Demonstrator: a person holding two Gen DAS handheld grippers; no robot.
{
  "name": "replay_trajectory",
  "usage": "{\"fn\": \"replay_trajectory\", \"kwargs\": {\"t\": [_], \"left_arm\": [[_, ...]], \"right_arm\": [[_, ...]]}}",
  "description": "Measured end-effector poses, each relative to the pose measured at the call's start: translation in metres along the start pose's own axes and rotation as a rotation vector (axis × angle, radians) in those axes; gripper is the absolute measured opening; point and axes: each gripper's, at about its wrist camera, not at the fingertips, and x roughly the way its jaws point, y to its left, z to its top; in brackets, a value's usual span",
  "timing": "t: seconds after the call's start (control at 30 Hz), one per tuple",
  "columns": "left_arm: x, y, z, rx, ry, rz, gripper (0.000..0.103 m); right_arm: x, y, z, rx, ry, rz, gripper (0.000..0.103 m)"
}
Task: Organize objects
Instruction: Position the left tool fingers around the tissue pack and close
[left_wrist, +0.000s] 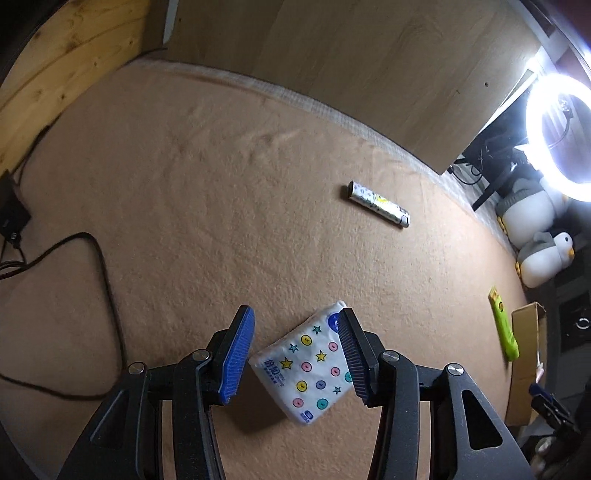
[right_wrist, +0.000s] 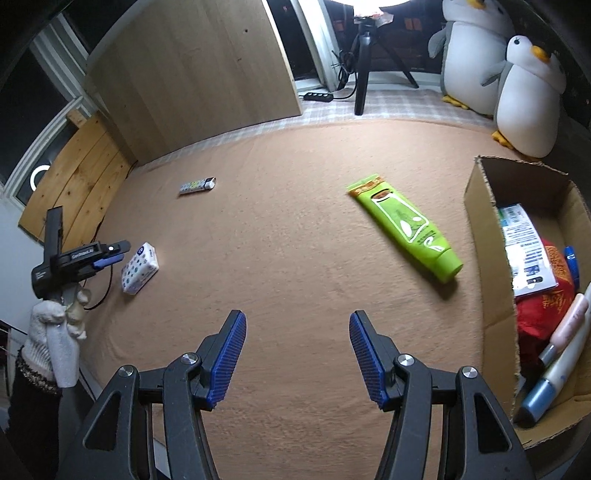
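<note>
A white tissue pack (left_wrist: 308, 365) printed with coloured buttons and stars lies on the tan blanket (left_wrist: 207, 206). My left gripper (left_wrist: 295, 312) hovers over it, open, and the pack shows between its blue pads without being pressed. From the right wrist view, the left gripper (right_wrist: 110, 254), held by a gloved hand (right_wrist: 48, 325), sits just left of the tissue pack (right_wrist: 140, 267). My right gripper (right_wrist: 297, 315) is open and empty above bare blanket. A green tube (right_wrist: 404, 230) lies ahead of it to the right. Farther back lies a slim patterned stick (right_wrist: 197, 185).
A cardboard box (right_wrist: 487, 236) at the right holds several tubes, a red pouch and a leaflet. Two plush penguins (right_wrist: 524, 96) and a tripod (right_wrist: 364, 62) stand behind the blanket. A wooden board (right_wrist: 192, 70) leans at the back. A black cable (left_wrist: 103, 273) crosses the left side.
</note>
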Motion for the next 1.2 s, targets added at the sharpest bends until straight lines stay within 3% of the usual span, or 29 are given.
{"fn": "replay_trajectory", "kwargs": {"t": [0.17,0.47,0.7,0.9,1.2], "left_arm": [[0.007,-0.002,-0.009,0.005,0.033,-0.05,0.042],[0.006,-0.03,-0.042,0.034,0.071,-0.106,0.039],[0.014,-0.086,-0.079,0.061,0.105,-0.161,0.039],[0.026,-0.15,-0.115,0.143,0.161,-0.22,0.039],[0.016,-0.172,-0.137,0.246,0.205,-0.248,0.046]], "right_arm": [[0.002,0.005,0.001,-0.004,0.004,0.001,0.054],[0.008,0.007,0.002,-0.001,0.017,0.015,0.054],[0.014,0.004,0.002,0.009,0.03,0.025,0.054],[0.017,-0.002,-0.001,0.031,0.038,0.03,0.055],[0.023,-0.012,-0.009,0.091,0.074,0.081,0.055]]}}
